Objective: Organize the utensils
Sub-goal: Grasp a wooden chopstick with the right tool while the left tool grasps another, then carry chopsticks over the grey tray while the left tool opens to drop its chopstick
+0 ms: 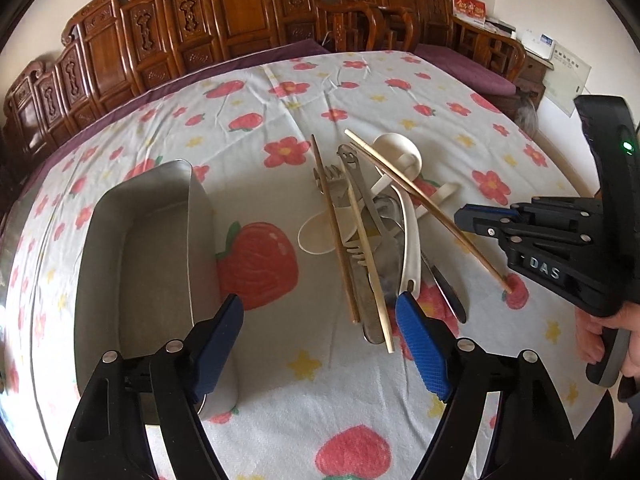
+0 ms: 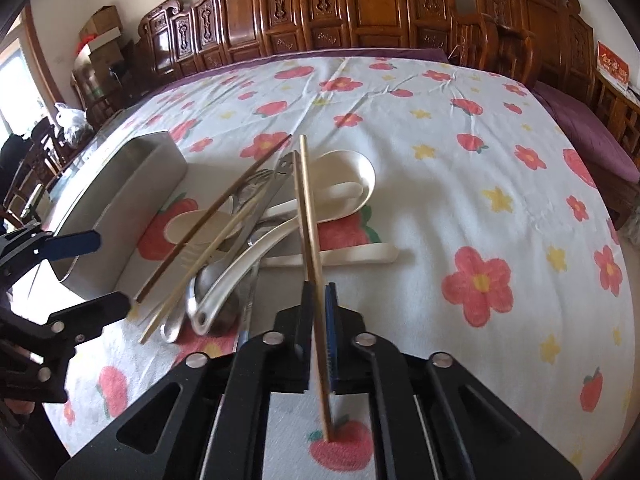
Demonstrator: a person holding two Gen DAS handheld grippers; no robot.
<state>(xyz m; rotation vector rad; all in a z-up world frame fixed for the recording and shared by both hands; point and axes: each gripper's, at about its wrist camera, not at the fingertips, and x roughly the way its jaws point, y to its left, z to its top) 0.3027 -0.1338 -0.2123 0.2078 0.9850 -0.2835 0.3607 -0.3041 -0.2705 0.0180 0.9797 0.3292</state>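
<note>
Right tongs (image 2: 318, 332), nearest the right wrist camera: closed on a single wooden chopstick (image 2: 310, 248), pinched partway along its length. The chopstick's near tip rests on the floral cloth (image 2: 460, 184) below the tongs, on a printed strawberry; its far end slants up over the utensil pile (image 1: 368, 240). Judgement: the grip sits low on the stick so that it can be levered clear of the heap without dragging the other pieces along.

Left tongs (image 1: 320, 332): blue pads (image 1: 422, 344) apart, nothing between them. They hover over the near end of the pile, with the ends of the loose chopsticks (image 1: 360, 248) and a steel handle just ahead of the gap. Judgement: spread like this in readiness to take the next piece.

Pile contents, as far as visible: white ceramic soup spoons (image 2: 352, 184), steel fork with a smiley-face handle (image 1: 352, 184), steel spoon (image 2: 216, 300), further wooden chopsticks. All crossed and overlapping in the middle of the table.

Steel tray (image 1: 160, 248): rectangular, empty, just to the left of the pile and beside the left pad of the left tongs. Judgement: this is the destination for the sorted pieces; nothing is in it yet, so the task is near its start.

A hand (image 1: 600, 332) grips the right tool's handle at the edge of the left view.

Risk: the crossed sticks may shift when one is lifted.
</note>
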